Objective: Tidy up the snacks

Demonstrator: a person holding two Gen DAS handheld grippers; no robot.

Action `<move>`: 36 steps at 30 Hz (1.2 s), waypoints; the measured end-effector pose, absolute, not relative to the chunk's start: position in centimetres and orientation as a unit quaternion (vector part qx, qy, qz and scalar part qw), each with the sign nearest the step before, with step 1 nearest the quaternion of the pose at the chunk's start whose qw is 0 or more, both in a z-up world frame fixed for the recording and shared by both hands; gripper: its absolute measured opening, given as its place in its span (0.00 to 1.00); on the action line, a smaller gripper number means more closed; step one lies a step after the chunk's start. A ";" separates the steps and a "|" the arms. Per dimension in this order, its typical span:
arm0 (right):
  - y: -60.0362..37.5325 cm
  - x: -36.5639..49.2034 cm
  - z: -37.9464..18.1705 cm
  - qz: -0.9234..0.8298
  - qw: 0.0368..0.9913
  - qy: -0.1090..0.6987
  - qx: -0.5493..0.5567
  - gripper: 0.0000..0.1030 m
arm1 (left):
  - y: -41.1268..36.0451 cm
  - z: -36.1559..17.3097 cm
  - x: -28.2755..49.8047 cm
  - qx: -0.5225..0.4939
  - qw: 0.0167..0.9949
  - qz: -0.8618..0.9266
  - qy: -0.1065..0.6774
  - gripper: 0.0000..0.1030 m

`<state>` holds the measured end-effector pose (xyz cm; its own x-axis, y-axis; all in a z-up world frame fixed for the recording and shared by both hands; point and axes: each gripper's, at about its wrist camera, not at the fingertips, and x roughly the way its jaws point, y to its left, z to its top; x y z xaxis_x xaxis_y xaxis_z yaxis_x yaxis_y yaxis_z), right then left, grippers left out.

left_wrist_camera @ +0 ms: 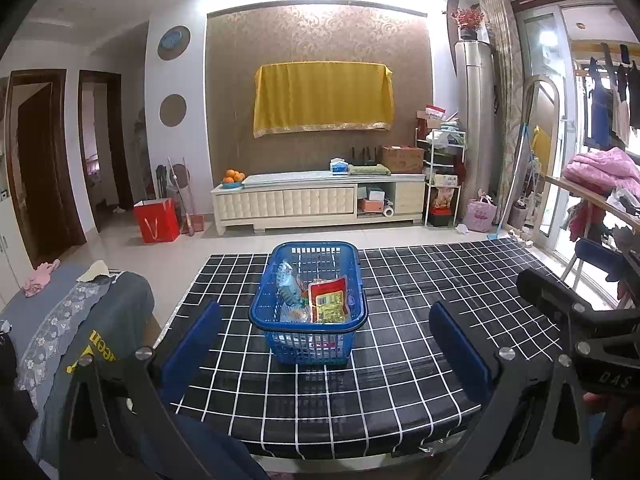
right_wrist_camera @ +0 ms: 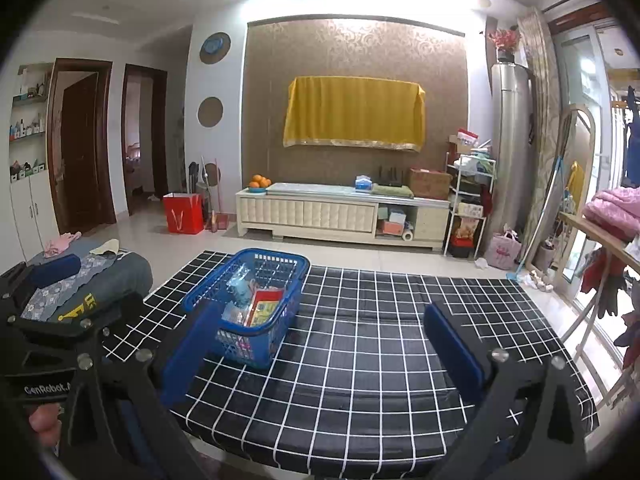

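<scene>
A blue basket point(left_wrist_camera: 308, 304) stands on the bench point(left_wrist_camera: 420, 320), which wears a black cloth with a white grid. The basket is the landmark here. Inside it lie the snacks: a red and yellow packet point(left_wrist_camera: 329, 300) leaning against its right wall, a clear, bluish bag point(left_wrist_camera: 287, 280) towards its left wall, and more wrapped pieces beneath them that are too small to name. No snack shows on the cloth around the basket.

The left gripper point(left_wrist_camera: 324, 344) hangs on the near side of the basket and faces it squarely, fingers point(left_wrist_camera: 192, 344) wide apart and holding nothing. The right gripper point(right_wrist_camera: 324, 344) hangs to the right of the basket and likewise nearer the camera, its fingers point(right_wrist_camera: 452, 352) also spread and empty; in its view the basket sits off to the left, partly behind the left pad. Neither gripper touches the basket.

With every visible snack already in the basket and both grippers free, the gathering step looks finished, or nearly so. If anything is left, it is probably to tidy the packets inside or to move the basket itself. Lifting it would call for closing on a rim or wall from the near side, and the mesh walls look thin and flexible, so a grip low on the stiff rim seems wiser.
</scene>
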<state>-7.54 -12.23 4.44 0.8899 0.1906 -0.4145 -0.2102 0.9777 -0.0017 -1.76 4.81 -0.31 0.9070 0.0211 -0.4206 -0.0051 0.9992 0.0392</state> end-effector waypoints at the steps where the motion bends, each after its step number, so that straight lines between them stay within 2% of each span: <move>1: -12.2 -7.6 4.4 0.103 0.972 0.211 -0.024 1.00 | 4.8 -0.3 -1.8 0.019 0.976 0.008 0.216 1.00; 36: -11.5 -7.4 4.6 0.100 0.969 0.224 -0.030 1.00 | 4.8 -0.7 -2.0 0.020 0.975 0.014 0.222 1.00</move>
